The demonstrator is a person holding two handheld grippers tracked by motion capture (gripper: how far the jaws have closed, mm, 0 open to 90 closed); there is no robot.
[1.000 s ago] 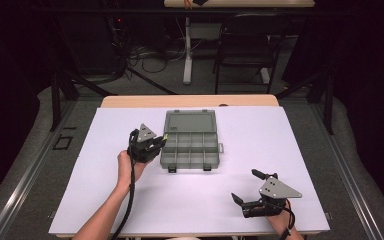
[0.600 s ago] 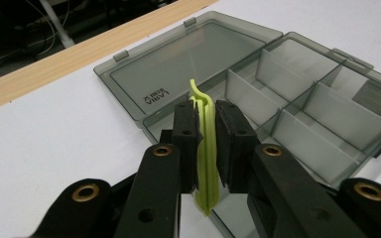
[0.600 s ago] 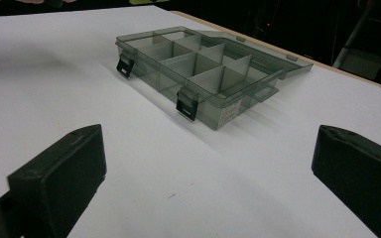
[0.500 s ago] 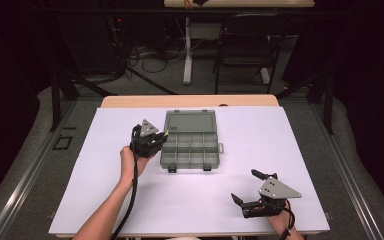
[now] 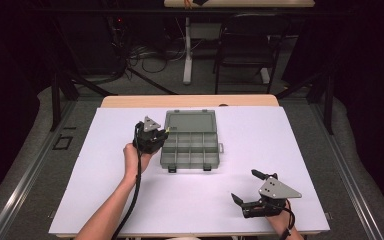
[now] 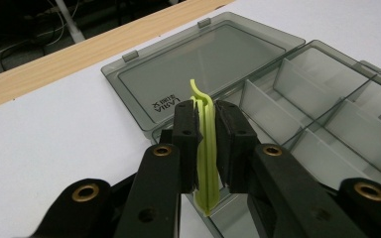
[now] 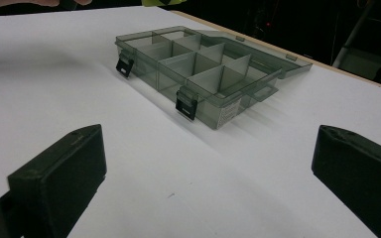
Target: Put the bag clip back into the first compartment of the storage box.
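left fingers (image 6: 207, 148) clamp a green strip (image 6: 206, 153) over the open box (image 6: 297, 99). right fingers (image 7: 198, 183) stand apart above the worktop (image 7: 144, 168).

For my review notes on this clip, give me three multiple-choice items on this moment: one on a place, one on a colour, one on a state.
1. Where is the left gripper?
A. at the left edge of the organizer box
B. at the table's near right corner
C. off the table

2. What colour is the thin strip between the left gripper's jaws?
A. red
B. yellow-green
C. blue

3. How does the box's lid stand?
A. latched shut
B. taken off and set aside
C. swung open, lying flat behind the compartments

Answers:
1 A, the high view shows it beside the box's left side.
2 B, the left gripper view shows a yellow-green strip clamped upright between the pads.
3 C, the lid lies flat on its hinges toward the far edge, compartments uncovered.
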